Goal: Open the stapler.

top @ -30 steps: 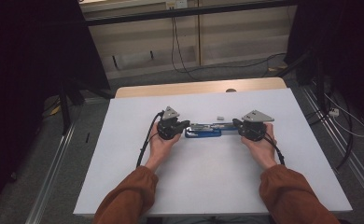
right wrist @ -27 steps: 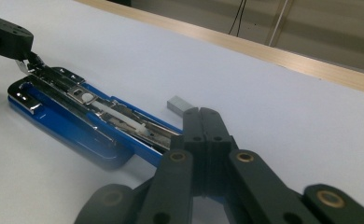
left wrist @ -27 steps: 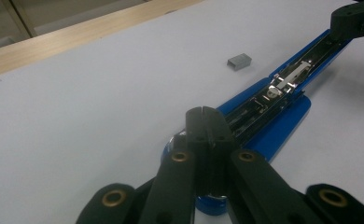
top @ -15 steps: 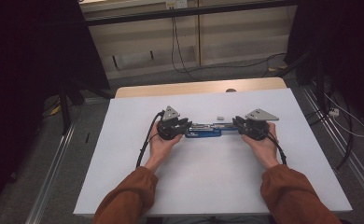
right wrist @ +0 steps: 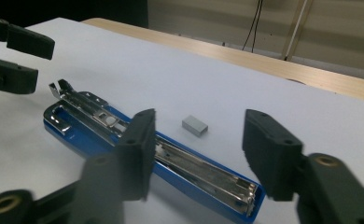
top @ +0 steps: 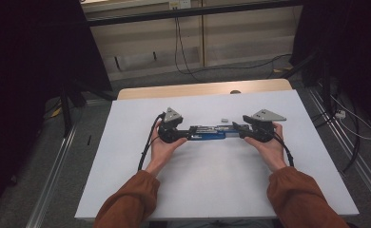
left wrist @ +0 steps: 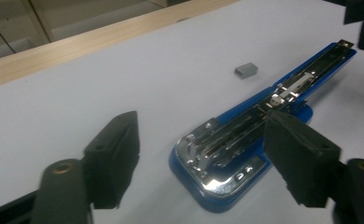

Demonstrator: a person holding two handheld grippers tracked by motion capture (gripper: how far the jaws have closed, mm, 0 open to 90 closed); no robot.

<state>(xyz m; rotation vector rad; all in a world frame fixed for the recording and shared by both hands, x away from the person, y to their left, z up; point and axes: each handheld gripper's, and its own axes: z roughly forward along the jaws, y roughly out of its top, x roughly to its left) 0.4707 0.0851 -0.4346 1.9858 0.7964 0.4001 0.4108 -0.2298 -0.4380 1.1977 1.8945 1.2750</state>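
Both grippers' jaws have just been opening, letting go of the blue stapler [top: 207, 133], which lies flat lengthwise between left gripper [left wrist: 201, 154] and right gripper [right wrist: 196, 149]; a staple block [top: 225, 120] sits just beyond.

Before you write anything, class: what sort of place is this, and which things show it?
Probably a lab or workshop recording bench. A plain white table stands on a bare floor, cables trail down the wall behind, and an opened blue stapler lies between the hand-held grippers.
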